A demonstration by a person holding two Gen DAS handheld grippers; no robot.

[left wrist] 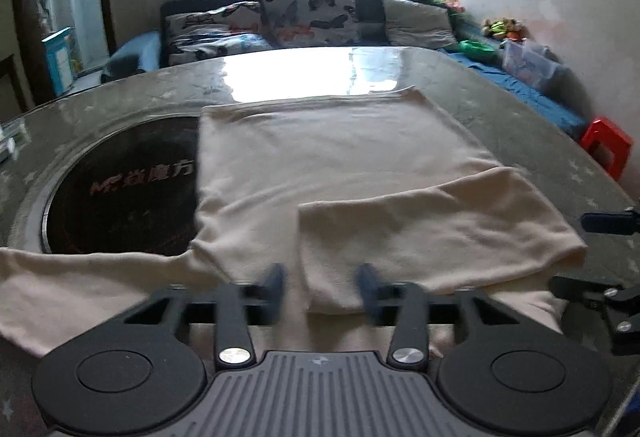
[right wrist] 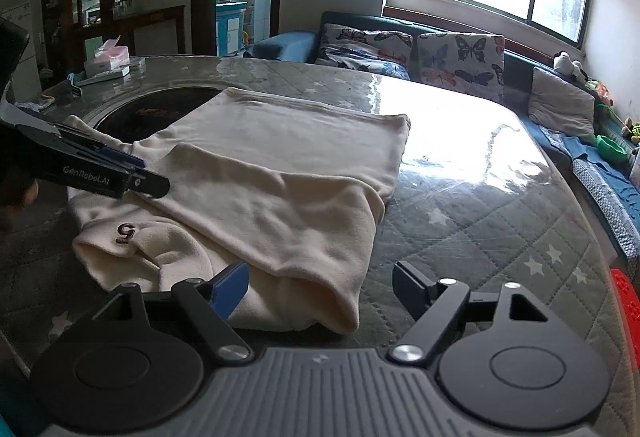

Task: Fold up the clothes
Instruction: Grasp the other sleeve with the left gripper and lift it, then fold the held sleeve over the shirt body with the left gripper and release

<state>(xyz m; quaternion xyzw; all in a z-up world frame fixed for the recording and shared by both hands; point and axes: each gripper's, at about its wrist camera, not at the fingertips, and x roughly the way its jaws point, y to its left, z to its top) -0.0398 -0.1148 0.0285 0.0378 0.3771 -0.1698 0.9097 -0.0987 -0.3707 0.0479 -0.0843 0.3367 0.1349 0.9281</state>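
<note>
Cream garment (left wrist: 328, 165) spread flat on quilted table (right wrist: 480, 237), one sleeve (left wrist: 432, 233) already folded across body, likely to square the shape before further folds; opposite sleeve (left wrist: 80, 285) trailing outward, not yet folded; left gripper (left wrist: 322, 283) partly open just over near hem, nothing held; right gripper (right wrist: 320, 289) wide open at folded edge, empty; dark round inset (left wrist: 128, 189) partly covered by cloth; tissue box (right wrist: 108, 57) well apart; sofa cushions (left wrist: 308, 11) beyond table; no obstruction near cloth.

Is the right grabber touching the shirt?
Apart. The right wrist view shows the right gripper open, table visible between its fingers and the cream shirt.
</note>
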